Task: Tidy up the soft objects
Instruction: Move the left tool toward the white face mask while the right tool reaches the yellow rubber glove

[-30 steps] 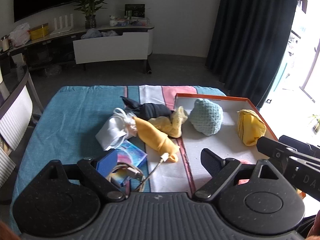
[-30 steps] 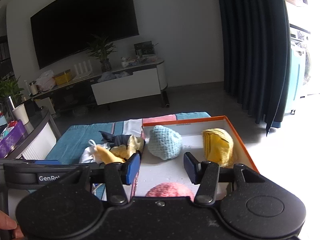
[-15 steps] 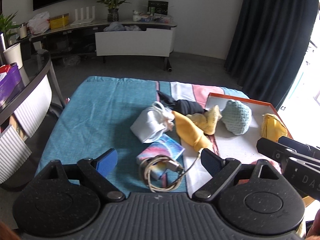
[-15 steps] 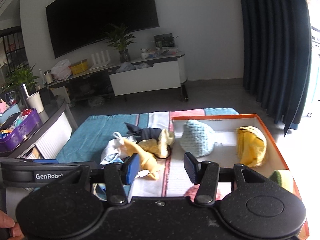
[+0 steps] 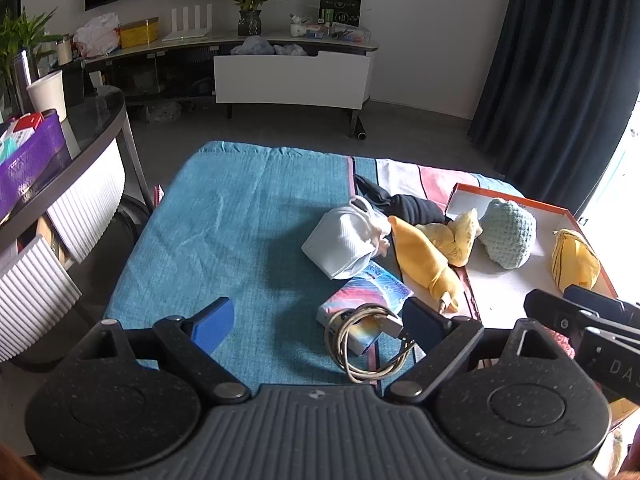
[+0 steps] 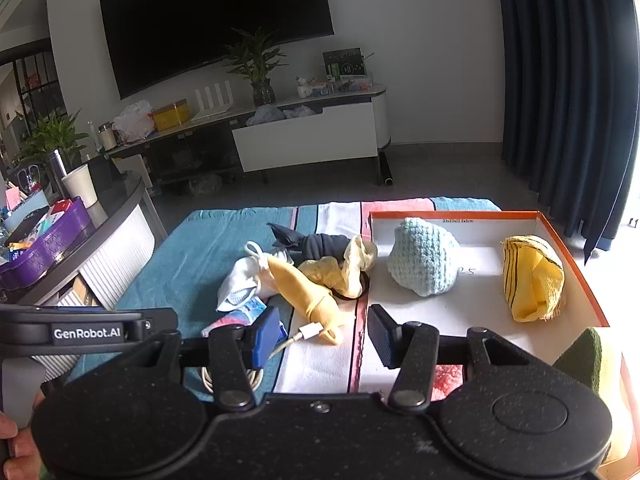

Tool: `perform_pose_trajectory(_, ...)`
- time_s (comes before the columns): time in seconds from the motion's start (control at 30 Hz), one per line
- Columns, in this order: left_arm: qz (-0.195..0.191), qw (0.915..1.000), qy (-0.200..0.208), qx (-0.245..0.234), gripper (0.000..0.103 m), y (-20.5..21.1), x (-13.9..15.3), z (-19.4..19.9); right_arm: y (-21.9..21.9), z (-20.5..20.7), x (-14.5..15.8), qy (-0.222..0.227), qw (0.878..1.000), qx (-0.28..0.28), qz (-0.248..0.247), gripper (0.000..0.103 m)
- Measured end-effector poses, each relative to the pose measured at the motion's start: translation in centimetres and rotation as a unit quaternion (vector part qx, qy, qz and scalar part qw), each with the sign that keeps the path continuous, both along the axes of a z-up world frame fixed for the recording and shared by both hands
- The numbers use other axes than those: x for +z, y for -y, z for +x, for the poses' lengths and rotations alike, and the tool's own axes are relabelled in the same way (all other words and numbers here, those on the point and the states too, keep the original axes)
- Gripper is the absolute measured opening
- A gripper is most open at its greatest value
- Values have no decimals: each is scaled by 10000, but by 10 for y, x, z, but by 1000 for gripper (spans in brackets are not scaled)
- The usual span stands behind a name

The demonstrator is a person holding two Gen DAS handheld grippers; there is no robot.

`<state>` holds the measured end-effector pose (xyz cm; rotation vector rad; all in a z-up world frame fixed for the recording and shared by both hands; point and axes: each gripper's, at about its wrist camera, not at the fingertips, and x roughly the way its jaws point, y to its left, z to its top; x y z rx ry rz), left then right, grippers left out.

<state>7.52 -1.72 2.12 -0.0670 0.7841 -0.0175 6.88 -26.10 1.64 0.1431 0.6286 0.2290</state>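
Left wrist view is widening since a second ago: the left gripper (image 5: 316,320), open and empty, is backing away, right gripper (image 6: 318,330) too (likewise open); yellow cloth (image 5: 426,264) is lying ahead, still outside the tray (image 5: 516,200).

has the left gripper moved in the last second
Yes. The left gripper has swung left: the orange-rimmed tray and light blue knitted piece now sit further right in its view.

Two crocheted items: one light-blue (image 6: 424,256), one pink (image 6: 450,376). Three yellow cloth pieces (image 6: 532,278) (image 6: 308,300) (image 6: 344,266). One white mask (image 5: 340,242), one dark cloth (image 5: 404,206), one coiled cable (image 5: 368,340), one tissue pack (image 5: 366,294).
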Motion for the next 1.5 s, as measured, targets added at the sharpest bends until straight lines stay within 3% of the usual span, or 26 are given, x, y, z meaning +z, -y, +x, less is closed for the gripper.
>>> perform_pose_trajectory(0.63, -59, 10000, -37, 62, 94, -16, -12, 22, -17, 14, -6, -8, 9996, 230, -145, 60)
perform_pose_trajectory(1.5, -39, 9989, -325, -347, 98, 3, -40, 89, -32, 51, -20, -216, 9988, 316, -311, 60)
